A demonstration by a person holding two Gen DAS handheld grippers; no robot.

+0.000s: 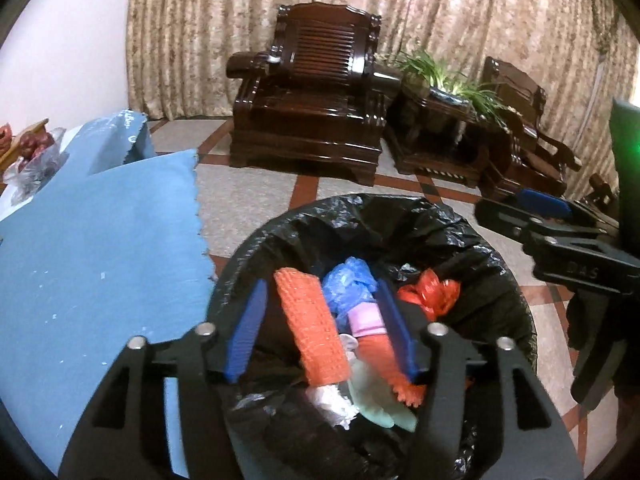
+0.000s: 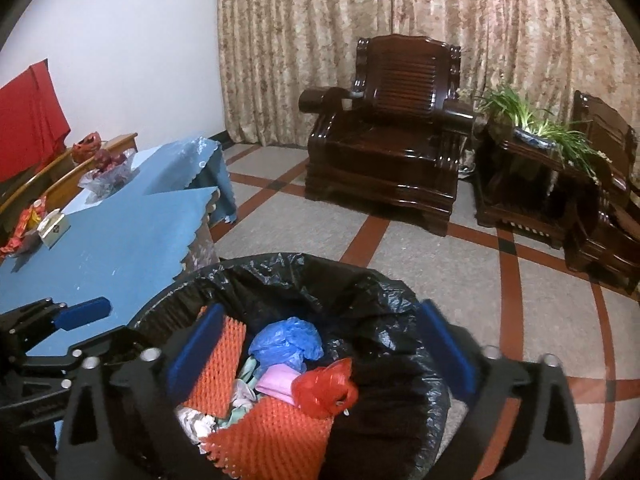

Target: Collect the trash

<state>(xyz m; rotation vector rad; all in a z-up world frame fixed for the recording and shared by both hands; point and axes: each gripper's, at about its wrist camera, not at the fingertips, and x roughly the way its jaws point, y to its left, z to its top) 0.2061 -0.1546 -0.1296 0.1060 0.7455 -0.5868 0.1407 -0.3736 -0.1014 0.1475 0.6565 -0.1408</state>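
Right up close, the left gripper (image 1: 320, 328) hangs over the trash bin (image 1: 400, 216), and its two blue pads stand apart with nothing pinched between them. An orange foam net (image 1: 312, 328) sits in the gap between the pads, but they do not press on it. The right gripper (image 2: 320, 344) is over the same bin, and its jaws are spread very wide and hold nothing. The bin has a black bag (image 2: 304, 276) pulled over its rim. The trash is inside the bag: the orange net, a crumpled blue plastic bag (image 2: 286, 342), a small red plastic bag (image 2: 324, 390), a pink piece (image 2: 276, 382), and some pale green and white scraps. Just to the left of the bin is a table with a blue cloth (image 2: 120, 240). A small white box (image 2: 54, 228) sits on it, with some shiny wrapped things farther back. Past the bin is a tiled floor (image 2: 440, 264) with red lines. Far off stands a dark wooden armchair (image 2: 392, 128), a green plant (image 2: 532, 124) on a dark side table, and a long brown curtain (image 2: 400, 0).
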